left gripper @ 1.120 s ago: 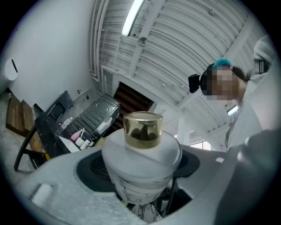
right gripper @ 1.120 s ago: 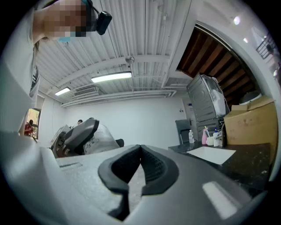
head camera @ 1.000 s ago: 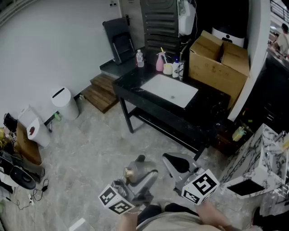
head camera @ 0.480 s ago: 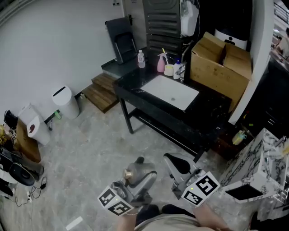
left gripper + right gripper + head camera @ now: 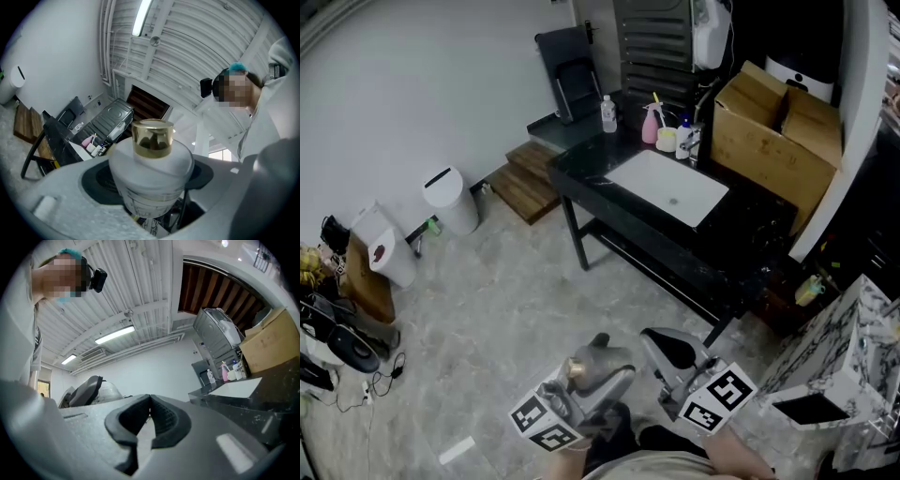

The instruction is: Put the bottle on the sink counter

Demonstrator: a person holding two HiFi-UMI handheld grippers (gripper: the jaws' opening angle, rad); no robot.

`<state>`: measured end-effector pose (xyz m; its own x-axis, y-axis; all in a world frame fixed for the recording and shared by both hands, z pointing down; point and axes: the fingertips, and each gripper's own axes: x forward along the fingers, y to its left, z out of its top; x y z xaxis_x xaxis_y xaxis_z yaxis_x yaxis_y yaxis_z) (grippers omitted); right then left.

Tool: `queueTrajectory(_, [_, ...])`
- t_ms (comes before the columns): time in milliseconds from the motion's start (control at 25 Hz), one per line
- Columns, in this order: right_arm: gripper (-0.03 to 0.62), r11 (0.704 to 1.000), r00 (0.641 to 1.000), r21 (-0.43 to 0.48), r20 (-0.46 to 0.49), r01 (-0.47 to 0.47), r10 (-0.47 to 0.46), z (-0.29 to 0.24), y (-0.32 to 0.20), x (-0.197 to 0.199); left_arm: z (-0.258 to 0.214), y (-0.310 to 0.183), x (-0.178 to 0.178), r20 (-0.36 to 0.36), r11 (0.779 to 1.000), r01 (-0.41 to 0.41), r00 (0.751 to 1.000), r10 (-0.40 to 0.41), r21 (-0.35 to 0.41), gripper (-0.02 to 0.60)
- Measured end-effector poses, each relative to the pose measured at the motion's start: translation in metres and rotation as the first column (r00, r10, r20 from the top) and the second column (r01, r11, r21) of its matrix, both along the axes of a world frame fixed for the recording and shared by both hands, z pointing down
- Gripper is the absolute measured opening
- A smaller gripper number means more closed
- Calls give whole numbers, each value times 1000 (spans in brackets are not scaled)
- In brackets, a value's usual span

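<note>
A white bottle with a gold cap (image 5: pixel 151 164) sits between the jaws of my left gripper (image 5: pixel 598 366), which is shut on it; the same bottle (image 5: pixel 586 364) shows low in the head view, cap tilted up. My right gripper (image 5: pixel 673 351) hangs beside it, jaws shut with nothing between them, its black pads (image 5: pixel 161 420) touching. The black sink counter (image 5: pixel 591 164) with its white basin (image 5: pixel 670 187) stands a good way ahead, across bare floor.
On the counter's back edge stand a clear bottle (image 5: pixel 608 113), a pink spray bottle (image 5: pixel 652 124) and cups (image 5: pixel 667 139). A cardboard box (image 5: pixel 778 131) sits at its right end. A white bin (image 5: pixel 450 201) and wooden steps (image 5: pixel 530 178) lie left of the counter; a marbled box (image 5: pixel 834 366) at right.
The view has shifted: the counter and everything around it now sit further right and a little lower in the head view. Both grippers keep their places and grips.
</note>
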<state>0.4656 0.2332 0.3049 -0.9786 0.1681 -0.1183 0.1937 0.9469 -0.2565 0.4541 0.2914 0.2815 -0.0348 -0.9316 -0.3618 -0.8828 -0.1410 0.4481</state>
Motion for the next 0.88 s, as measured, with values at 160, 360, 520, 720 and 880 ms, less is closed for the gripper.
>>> queueTrajectory(160, [3, 1000, 999, 0, 17, 31, -31, -7, -8, -20, 1, -6, -19, 37, 1000, 9, 999, -9, 5, 351])
queueTrajectory(360, [3, 1000, 999, 2, 29, -12, 12, -7, -39, -68, 2, -23, -72, 24, 999, 4, 1000, -5, 42, 351])
queueTrajectory(520, [3, 997, 996, 0, 56, -73, 73, -20, -72, -124, -5, -42, -133, 64, 1000, 2, 998, -4, 27, 351])
queueTrajectory(720, [3, 993, 991, -4, 72, -115, 115, -28, -87, -194, -16, -59, -214, 61, 999, -17, 998, 14, 47, 351])
queueTrajectory(880, [3, 993, 990, 9, 81, -119, 118, -33, -87, -256, -24, -64, -275, 24, 995, -48, 999, 46, 85, 351])
